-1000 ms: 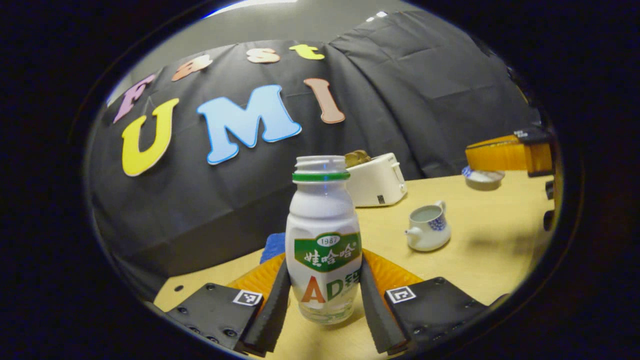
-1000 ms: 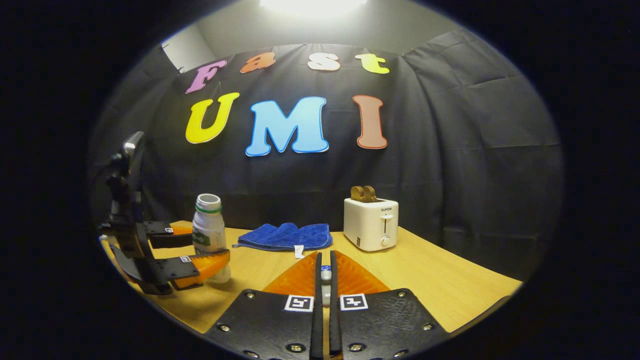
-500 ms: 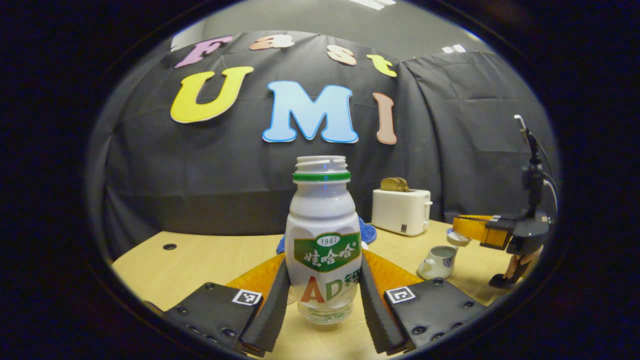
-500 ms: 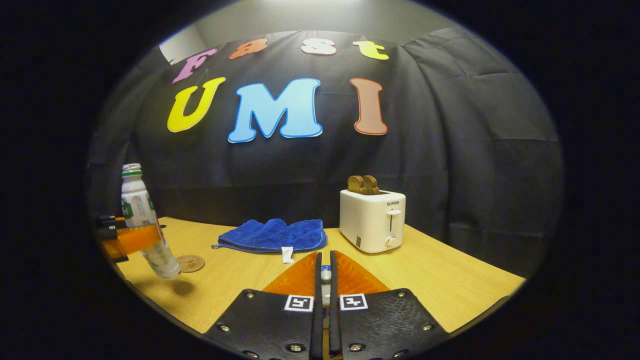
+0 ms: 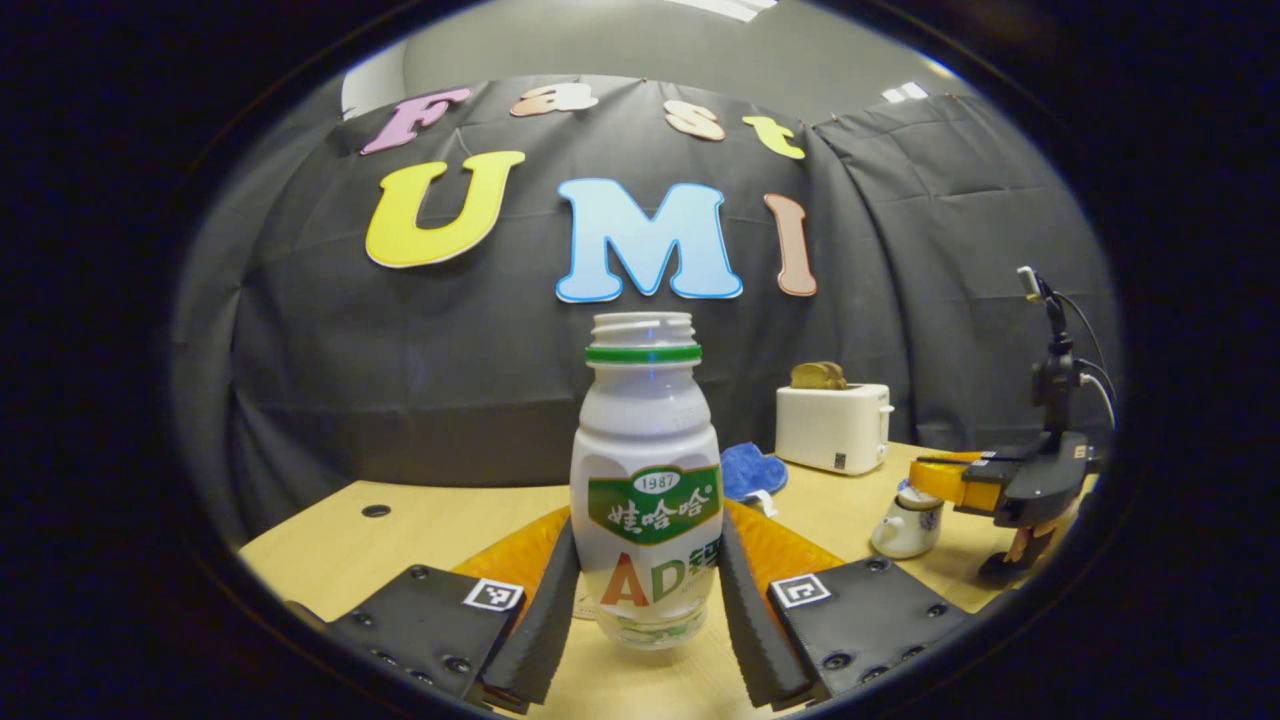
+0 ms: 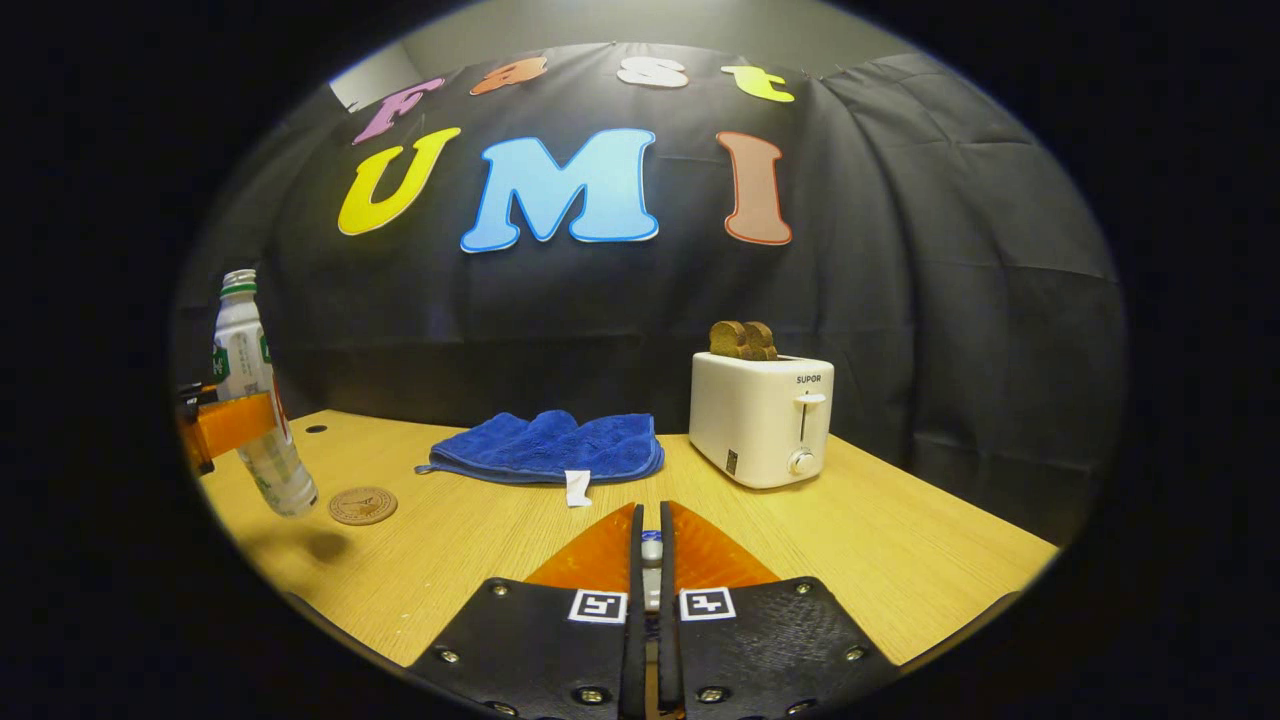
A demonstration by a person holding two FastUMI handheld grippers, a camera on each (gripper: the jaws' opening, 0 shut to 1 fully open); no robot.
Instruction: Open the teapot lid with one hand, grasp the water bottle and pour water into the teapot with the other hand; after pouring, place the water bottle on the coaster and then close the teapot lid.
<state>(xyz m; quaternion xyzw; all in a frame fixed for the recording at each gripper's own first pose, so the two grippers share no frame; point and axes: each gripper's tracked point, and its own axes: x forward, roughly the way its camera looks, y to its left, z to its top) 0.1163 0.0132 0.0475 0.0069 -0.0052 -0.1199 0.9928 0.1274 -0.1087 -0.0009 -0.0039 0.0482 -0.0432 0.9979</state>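
Bare tabletop (image 6: pixel 900 560) surrounds; left tongs (image 5: pixel 645 590) clamp bottle (image 5: pixel 646 480), right tongs (image 6: pixel 650 560) pinch lid (image 6: pixel 651 549).

**Q:** What do the person's handheld tools look like?

**A:** The left gripper (image 5: pixel 647 525) has two flat, angular plates (image 5: pixel 430 615), one at the base of each finger. Each plate carries small round screws (image 5: pixel 447 662) and a square black-and-white marker (image 5: pixel 494 595). The fingers are wedge-shaped with ribbed inner faces.

**Q:** And the other one?

**A:** The right gripper (image 6: pixel 650 515) is built the same way, with two plates (image 6: pixel 540 650), screws (image 6: pixel 590 694) near their lower edge and a square marker (image 6: pixel 598 605) on each. In the left gripper view its dark body (image 5: pixel 1040 480) is visible. A thin upright mast (image 5: pixel 1050 340) rises from it, and black cables (image 5: pixel 1095 375) loop down from the mast.
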